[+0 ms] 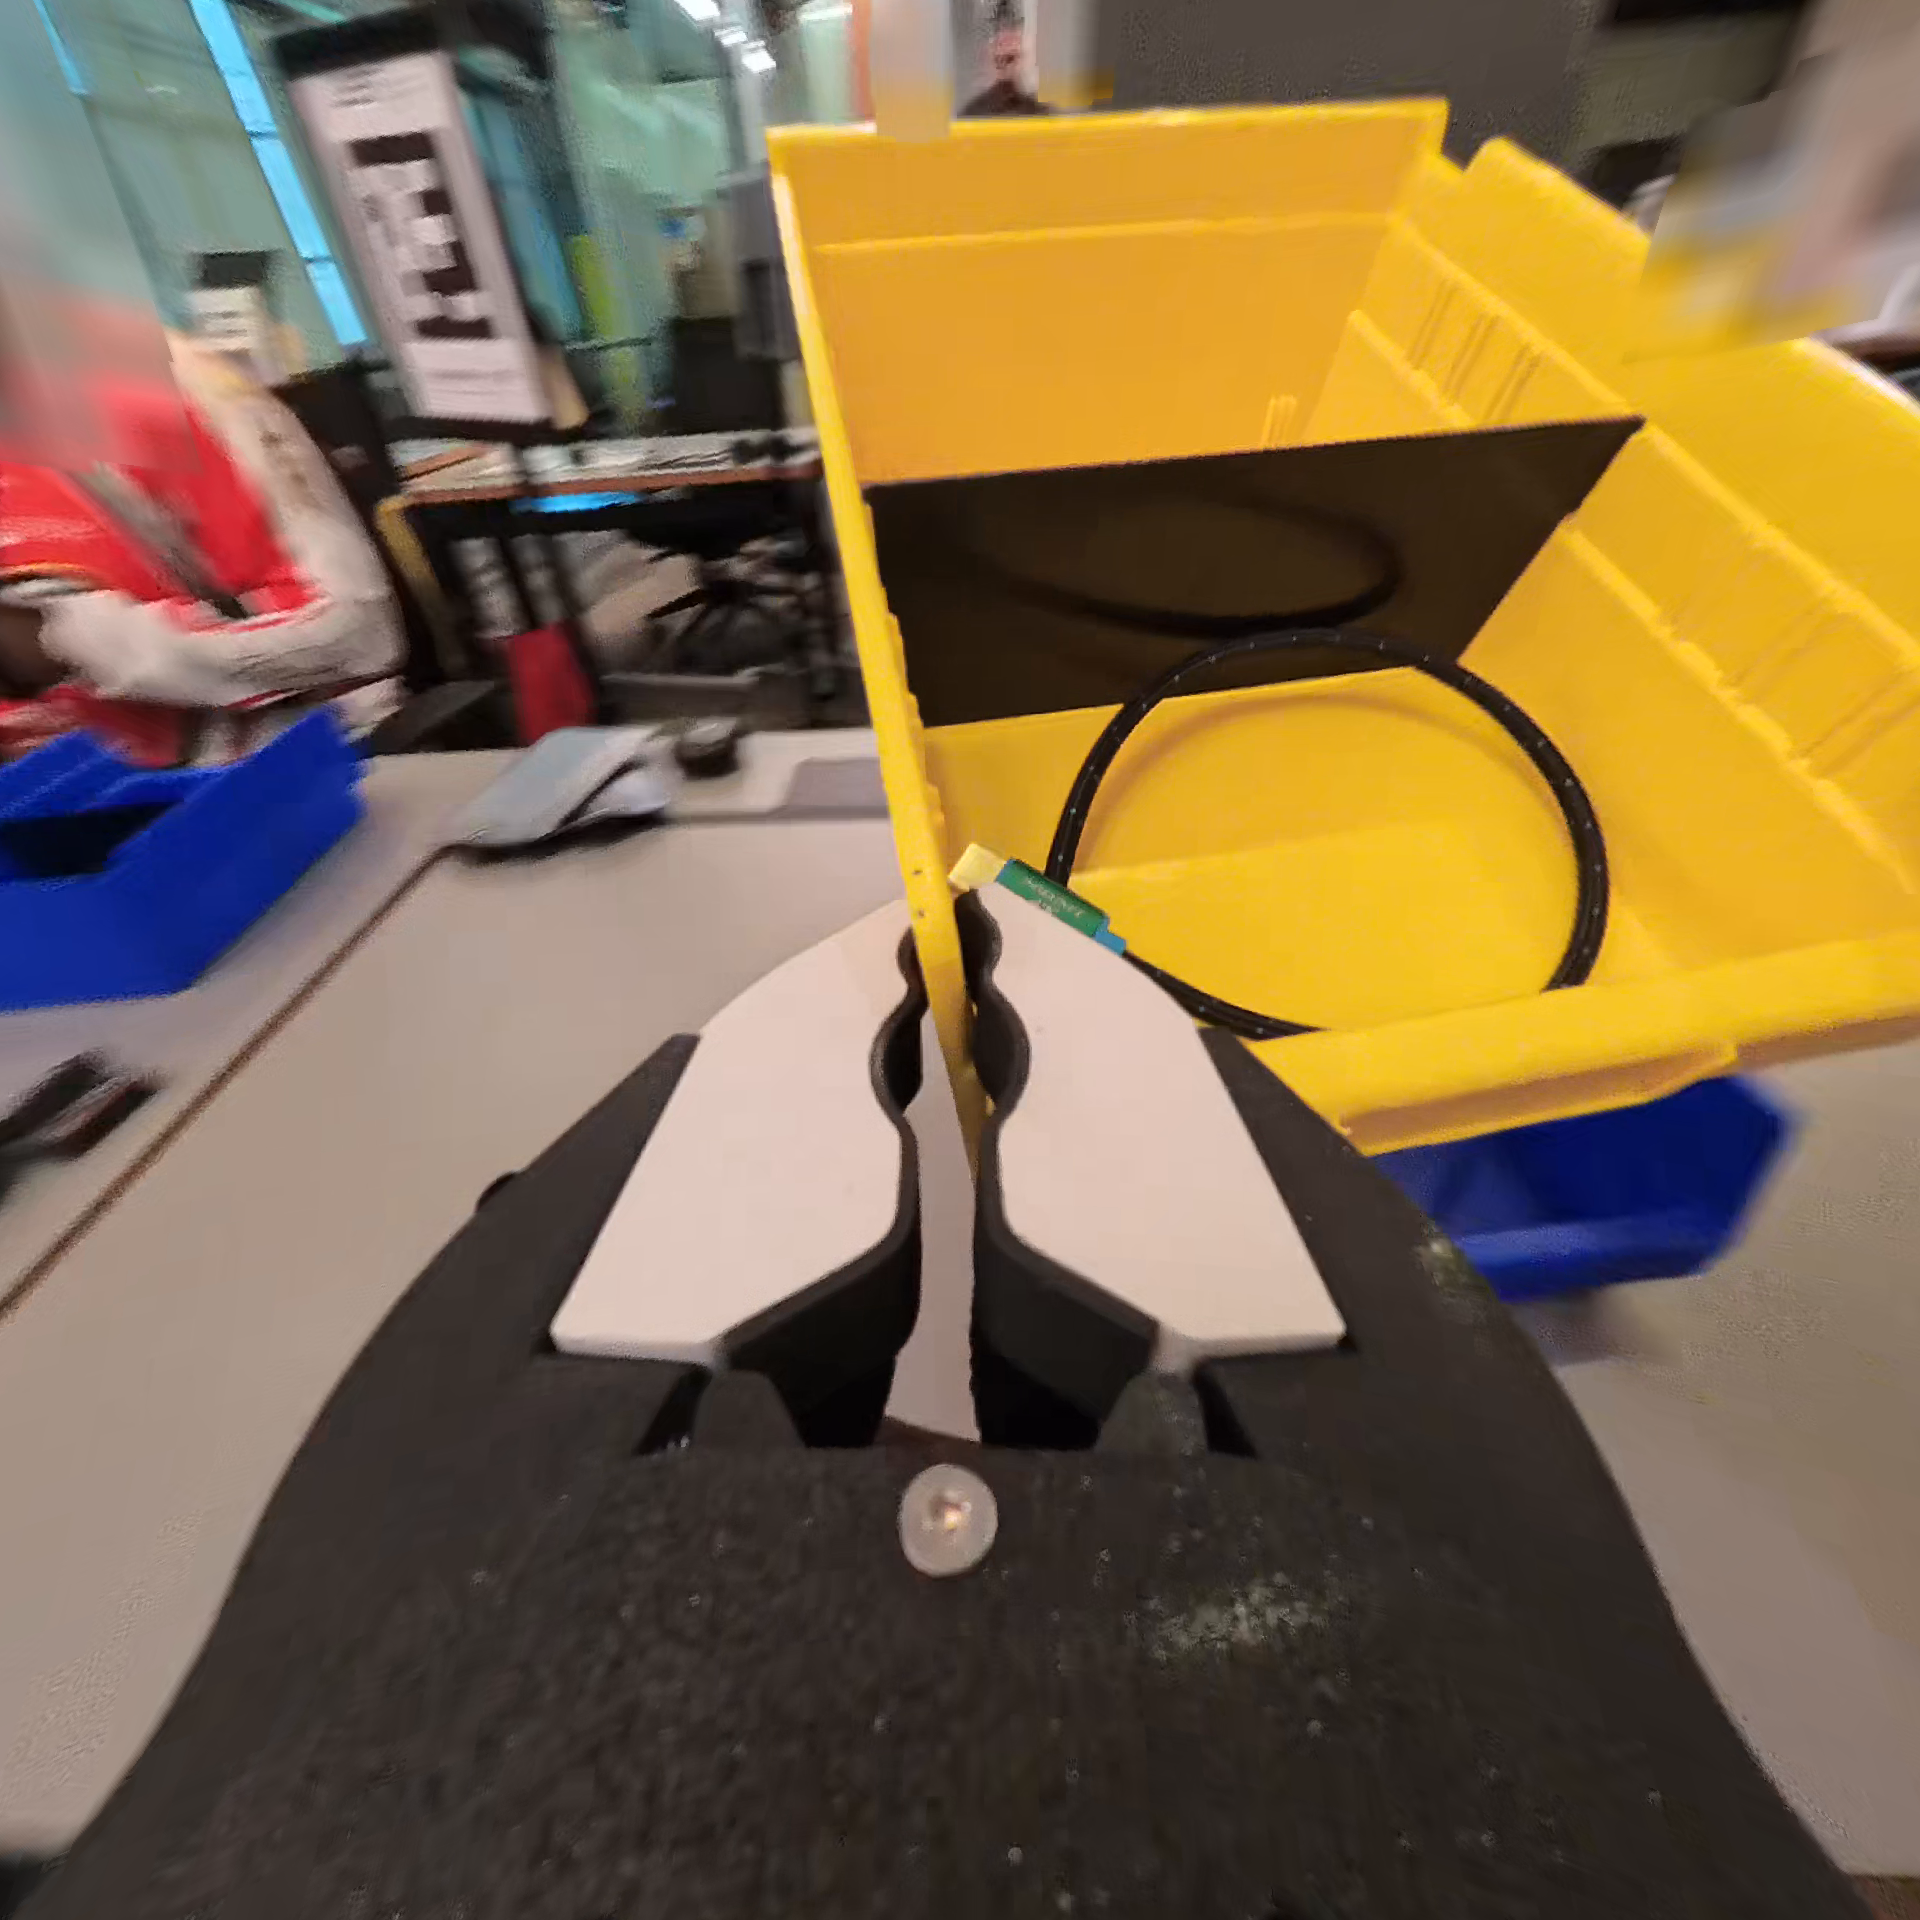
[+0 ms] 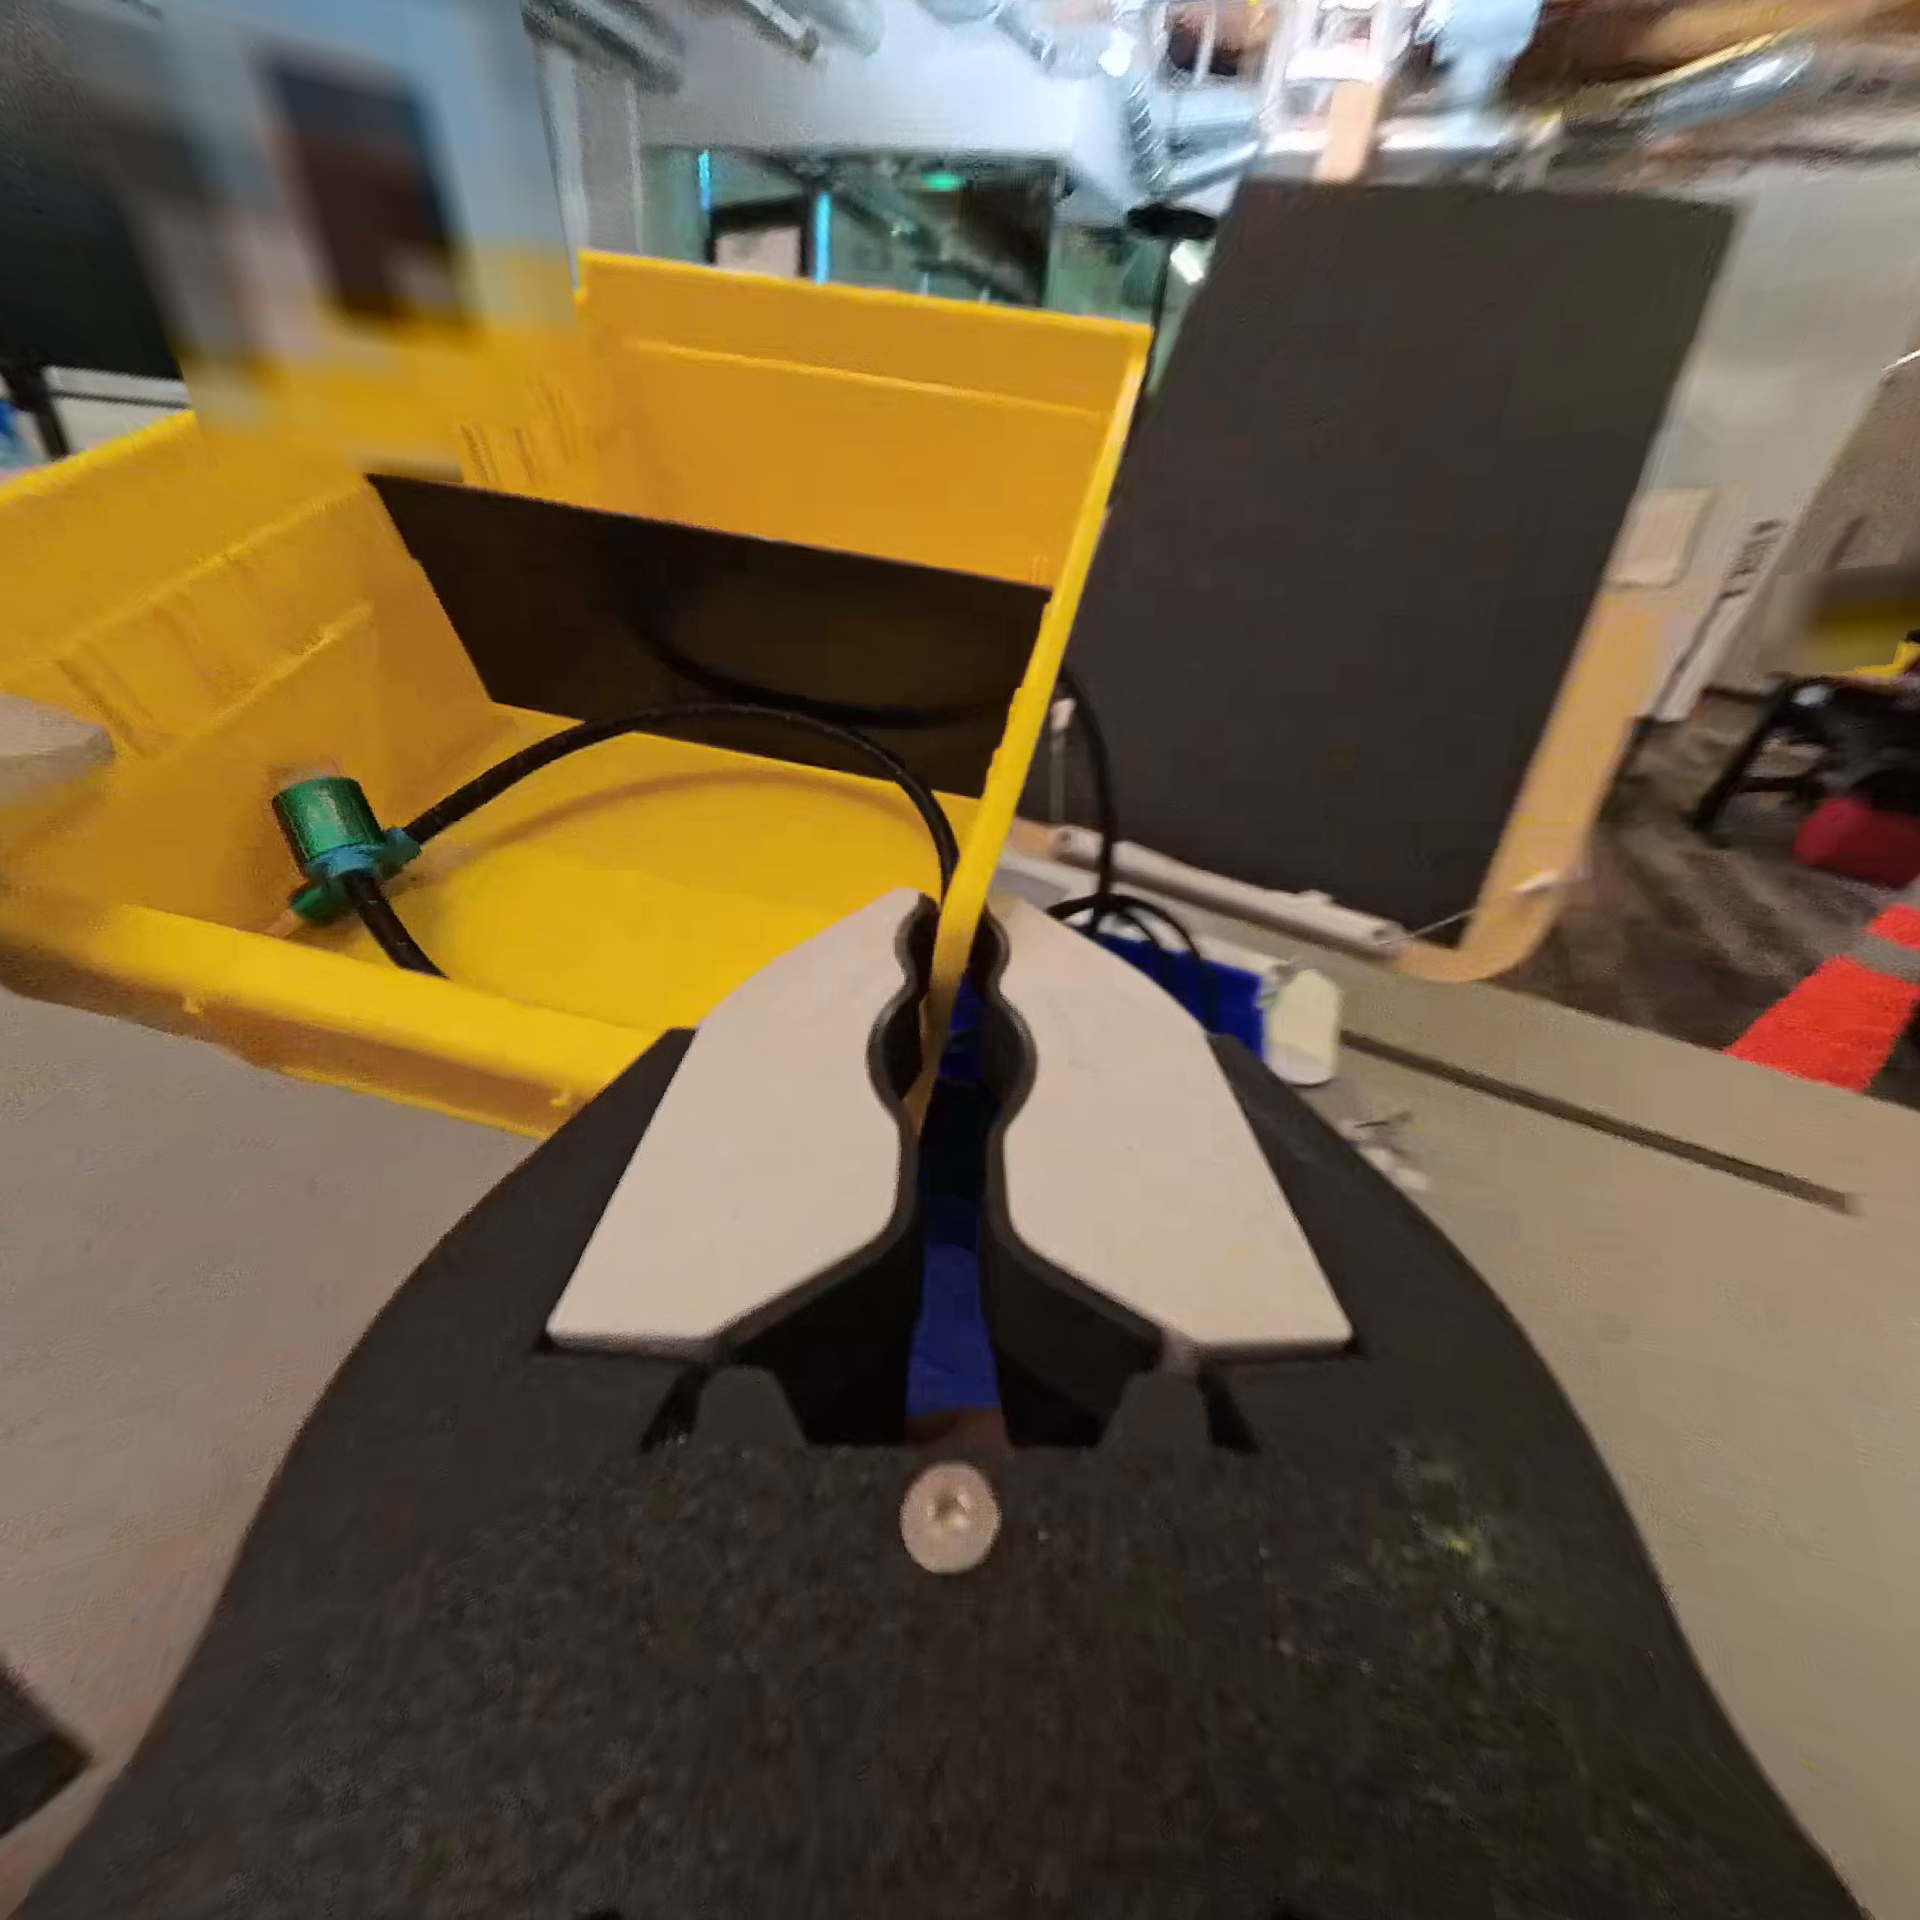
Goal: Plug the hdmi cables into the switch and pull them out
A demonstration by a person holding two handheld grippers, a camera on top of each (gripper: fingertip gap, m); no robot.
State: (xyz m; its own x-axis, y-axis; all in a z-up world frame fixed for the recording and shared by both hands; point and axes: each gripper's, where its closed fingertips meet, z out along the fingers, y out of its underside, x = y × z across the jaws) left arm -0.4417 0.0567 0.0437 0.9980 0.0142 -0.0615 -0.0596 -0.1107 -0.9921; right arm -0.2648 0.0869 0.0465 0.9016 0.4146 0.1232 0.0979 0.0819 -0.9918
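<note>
A yellow plastic bin [image 1: 1091, 343] is held tilted above the table between my two grippers. My left gripper [image 1: 940, 935] is shut on its left side wall. My right gripper [image 2: 956, 935] is shut on its right side wall [image 2: 1039, 665]. Inside the bin a black divider [image 1: 1195, 561] stands across it. In front of the divider lies a coiled black cable [image 1: 1558, 790] with a green and blue plug [image 1: 1049, 899] that has a yellow cap. The cable [image 2: 727, 717] and the plug [image 2: 327, 821] also show in the right wrist view. No switch is in view.
A blue bin [image 1: 1590, 1184] sits on the grey table under the yellow bin and shows behind my right fingers [image 2: 1164, 977]. Another blue bin [image 1: 156, 862] stands at the far left. A person in red [image 1: 135, 540] is behind it. A dark panel [image 2: 1403, 540] stands at the right.
</note>
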